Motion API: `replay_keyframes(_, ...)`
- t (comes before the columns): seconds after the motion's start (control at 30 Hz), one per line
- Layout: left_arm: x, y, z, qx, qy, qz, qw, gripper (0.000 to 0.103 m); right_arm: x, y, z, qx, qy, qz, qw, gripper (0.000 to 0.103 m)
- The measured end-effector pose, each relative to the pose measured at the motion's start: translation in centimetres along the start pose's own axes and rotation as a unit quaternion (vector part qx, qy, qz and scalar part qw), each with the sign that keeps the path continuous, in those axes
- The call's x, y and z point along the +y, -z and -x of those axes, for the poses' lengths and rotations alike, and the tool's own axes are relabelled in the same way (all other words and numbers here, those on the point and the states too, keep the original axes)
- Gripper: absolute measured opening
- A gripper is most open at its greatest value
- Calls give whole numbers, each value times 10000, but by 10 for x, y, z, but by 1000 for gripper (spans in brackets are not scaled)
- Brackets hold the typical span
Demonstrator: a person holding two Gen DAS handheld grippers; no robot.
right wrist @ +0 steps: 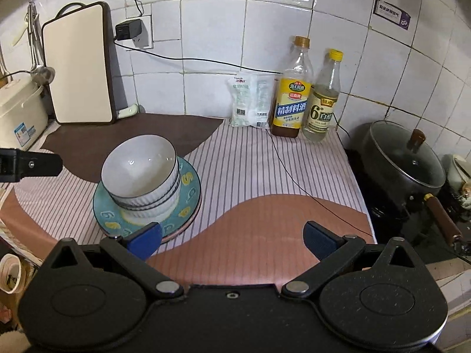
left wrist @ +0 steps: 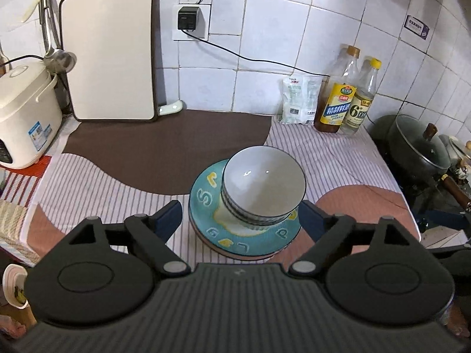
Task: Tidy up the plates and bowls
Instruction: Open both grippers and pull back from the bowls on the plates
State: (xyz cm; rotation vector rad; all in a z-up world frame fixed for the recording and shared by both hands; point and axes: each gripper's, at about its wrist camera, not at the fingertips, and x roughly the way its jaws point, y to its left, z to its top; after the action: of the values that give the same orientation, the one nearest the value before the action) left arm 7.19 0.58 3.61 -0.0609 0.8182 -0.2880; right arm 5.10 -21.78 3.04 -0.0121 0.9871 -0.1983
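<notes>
On the bench [left wrist: 88,182], on its striped cloth, the stack looks finished: nested bowls [left wrist: 263,185] sit on the teal plate [left wrist: 206,206], with another plate underneath. I judge the step is a clean retreat, so lift away without brushing the rims. The left gripper [left wrist: 240,220] is spread wide and empty, the stack between and beyond its fingers. The right gripper [right wrist: 232,239] is also wide, holding nothing, with the stack off to its left.

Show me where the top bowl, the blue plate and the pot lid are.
top bowl [left wrist: 265,176], left wrist view, inside of the bowl.
blue plate [left wrist: 203,203], left wrist view, left rim by a letter.
pot lid [right wrist: 409,153], right wrist view, glass near the knob.
</notes>
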Motion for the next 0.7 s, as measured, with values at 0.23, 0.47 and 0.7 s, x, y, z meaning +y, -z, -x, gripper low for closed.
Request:
replay_keyframes(0.23,-4,9,17,-83,-216,-150,9996,91,-2,5,24,-186,-9,-180,9997,103)
replay_keyframes(0.47,-5,16,30,-294,-237,-238,9990,93,-8,11,37,-344,-83,-331,9988,103)
replay_keyframes(0.7,-10,23,32,-360,-366,-357,9980,94,-6,15,39,-458,43,-178,9988,103)
